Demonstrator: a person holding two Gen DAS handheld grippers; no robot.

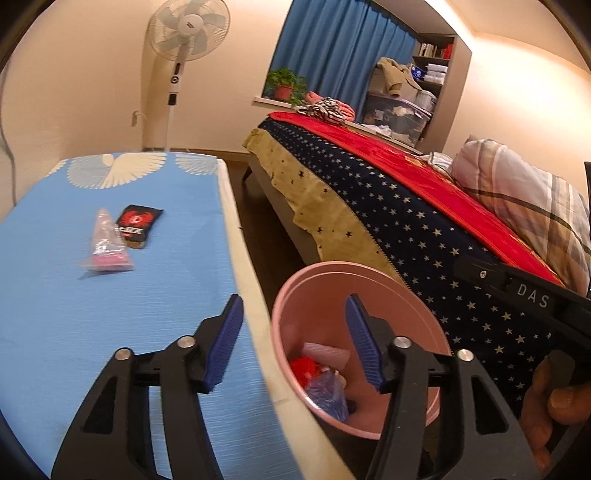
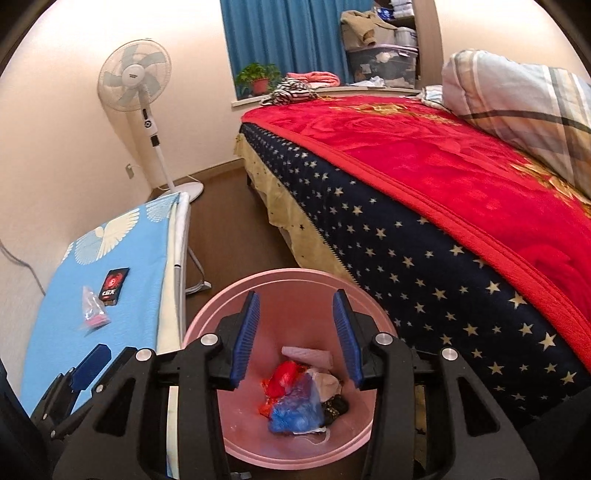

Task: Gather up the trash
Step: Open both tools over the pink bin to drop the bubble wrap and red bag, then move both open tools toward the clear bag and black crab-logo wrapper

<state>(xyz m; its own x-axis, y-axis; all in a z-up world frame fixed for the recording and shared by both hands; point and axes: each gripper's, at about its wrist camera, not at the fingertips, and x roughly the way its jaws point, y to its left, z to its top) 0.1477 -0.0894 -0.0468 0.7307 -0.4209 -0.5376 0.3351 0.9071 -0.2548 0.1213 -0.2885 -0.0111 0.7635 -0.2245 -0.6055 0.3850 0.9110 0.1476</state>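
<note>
The round pink plastic waste bin [image 2: 280, 435] stands on the dark floor, in the gap between the blue-covered table [image 1: 74, 332] and the bed. It already holds several discarded pieces, among them a crumpled blue plastic bag [image 2: 295, 410], a red wrapper [image 2: 282, 376] and a pale pink scrap [image 2: 306, 356]. Collection is judged partly complete. Two items remain on the table, well apart from the bin: a small clear plastic bag with pink contents [image 1: 107, 245] and, just beside it, a flat black packet with a red emblem [image 1: 138, 225]. The right gripper [image 2: 295, 339] hangs directly above the bin; its blue-padded jaws stand apart with nothing between them. The left gripper [image 1: 291, 343] straddles the table edge, jaws likewise apart and empty, pointing toward the remaining items. The next step probably requires reaching across the table for the clear bag. The approach over the table surface appears unobstructed. Beyond the work area stand a white pedestal fan [image 1: 186, 29], a blue curtain [image 1: 340, 48] and a bed with a red blanket [image 2: 424, 166] over a star-patterned navy mattress cover [image 2: 406, 266]; the bed side lies close to the bin.
</note>
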